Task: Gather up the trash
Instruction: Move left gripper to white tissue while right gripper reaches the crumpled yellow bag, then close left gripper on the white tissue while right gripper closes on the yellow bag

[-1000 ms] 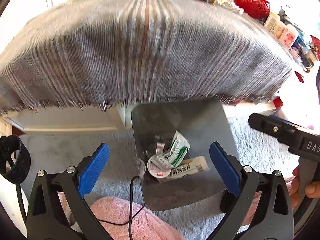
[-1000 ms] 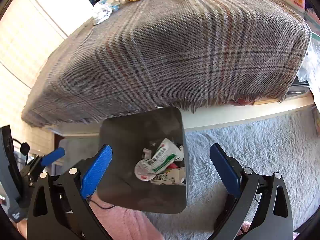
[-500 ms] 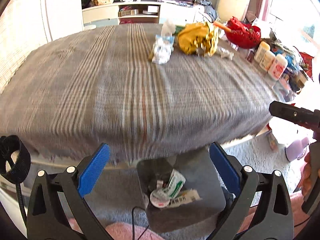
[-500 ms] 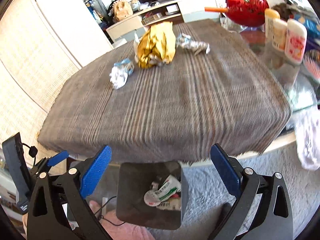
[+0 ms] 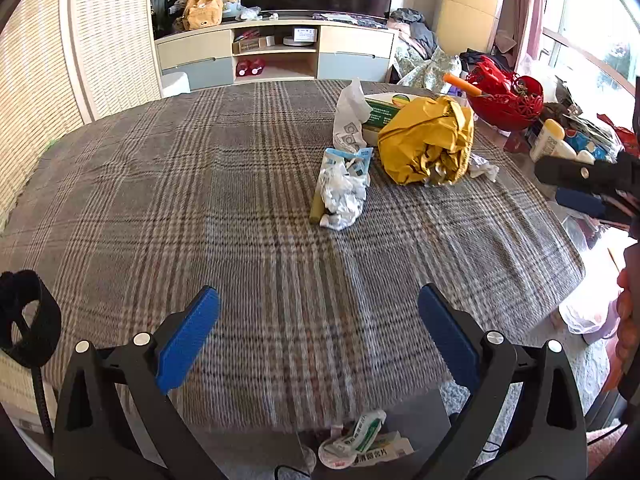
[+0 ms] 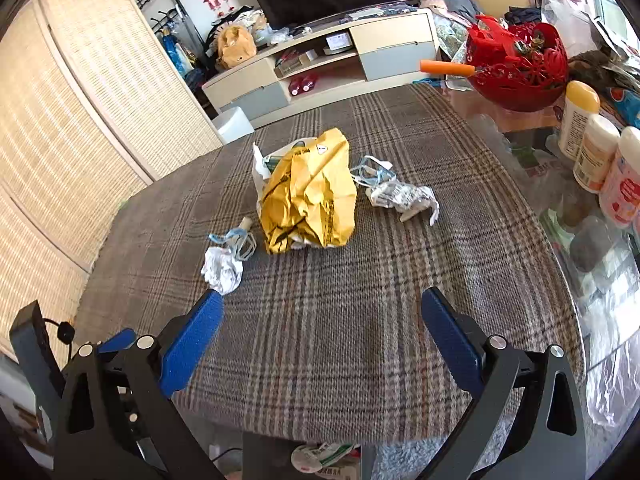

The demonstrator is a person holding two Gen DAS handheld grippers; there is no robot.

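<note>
Your left gripper (image 5: 319, 334) is released, its blue pads (image 5: 188, 346) wide apart with nothing between them, and your right gripper (image 6: 322, 334) is released the same way, also empty. Both hang above the near edge of the table, where the plaid cloth (image 5: 240, 220) is bare; in front of each pair of tongs there is a broad free strip of cloth before the first piece of trash. Just below and behind the tongs, under the cloth's fringe, stands the dark bin (image 5: 416, 420), with white and green wrappers (image 5: 360, 436) already lying inside it. Ahead of your left tongs, near the middle of the table, lies a crumpled white and blue wrapper (image 5: 344, 188), and just to the right of it the big crumpled yellow bag (image 5: 428, 144), with a white plastic bag and a green box touching it at the far side. From your right tongs the yellow bag (image 6: 310, 196) is straight ahead, a small white crumple (image 6: 222, 268) is ahead to the left, quite near your left pad, and another crumpled wrapper (image 6: 404, 196) lies ahead to the right. Further right the cloth ends and the glass tabletop (image 6: 560, 208) is crowded with bottles (image 6: 596, 152) and a red basket (image 6: 520, 64), so room is narrow on that side. Your right gripper shows at the right margin of the left view (image 5: 588, 184).
</note>
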